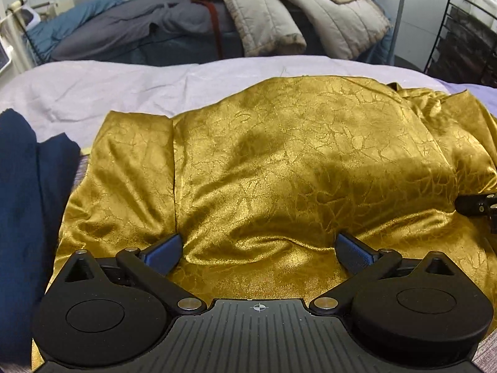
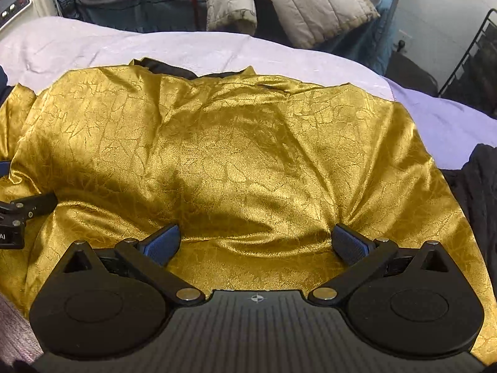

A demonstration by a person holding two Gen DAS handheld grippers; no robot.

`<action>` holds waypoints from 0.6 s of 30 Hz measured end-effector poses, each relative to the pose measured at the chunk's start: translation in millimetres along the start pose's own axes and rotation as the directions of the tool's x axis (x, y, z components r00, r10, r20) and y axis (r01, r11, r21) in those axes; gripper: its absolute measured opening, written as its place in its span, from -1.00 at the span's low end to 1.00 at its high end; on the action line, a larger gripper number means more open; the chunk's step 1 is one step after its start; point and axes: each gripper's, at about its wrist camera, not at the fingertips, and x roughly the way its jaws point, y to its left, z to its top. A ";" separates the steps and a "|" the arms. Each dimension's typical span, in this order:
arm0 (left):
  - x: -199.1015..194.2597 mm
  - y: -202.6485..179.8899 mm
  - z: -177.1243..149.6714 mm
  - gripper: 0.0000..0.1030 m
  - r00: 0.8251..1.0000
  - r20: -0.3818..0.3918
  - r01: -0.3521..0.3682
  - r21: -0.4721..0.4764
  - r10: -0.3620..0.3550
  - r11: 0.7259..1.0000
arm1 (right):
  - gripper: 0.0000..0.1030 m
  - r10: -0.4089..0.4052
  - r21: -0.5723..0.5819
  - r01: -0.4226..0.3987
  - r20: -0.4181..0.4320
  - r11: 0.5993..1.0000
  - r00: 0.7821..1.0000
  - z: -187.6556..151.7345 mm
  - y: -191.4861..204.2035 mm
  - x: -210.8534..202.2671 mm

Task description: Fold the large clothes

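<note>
A large shiny gold garment (image 1: 279,155) lies spread on a pale lilac sheet (image 1: 108,84), with a folded flap at its left side. It fills the right wrist view (image 2: 236,149) too. My left gripper (image 1: 259,242) is open, its blue pads (image 1: 164,250) wide apart, resting on the near edge of the gold cloth. My right gripper (image 2: 256,234) is also open, its pads (image 2: 349,242) pressing on the near edge further right. Each gripper's tip shows at the other view's edge.
A dark navy garment (image 1: 28,202) lies left of the gold one. A black garment (image 2: 478,192) lies to its right. Behind the bed, a pile of beige quilts (image 1: 295,9) and grey bedding (image 1: 130,28). A black wire rack (image 1: 466,37) stands at far right.
</note>
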 end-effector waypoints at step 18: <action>-31.3 11.4 4.8 1.00 1.000 -0.009 0.005 -0.057 -0.006 0.998 | 1.00 0.010 -0.023 -0.010 -0.008 1.000 1.000 1.5 3.2 -5.4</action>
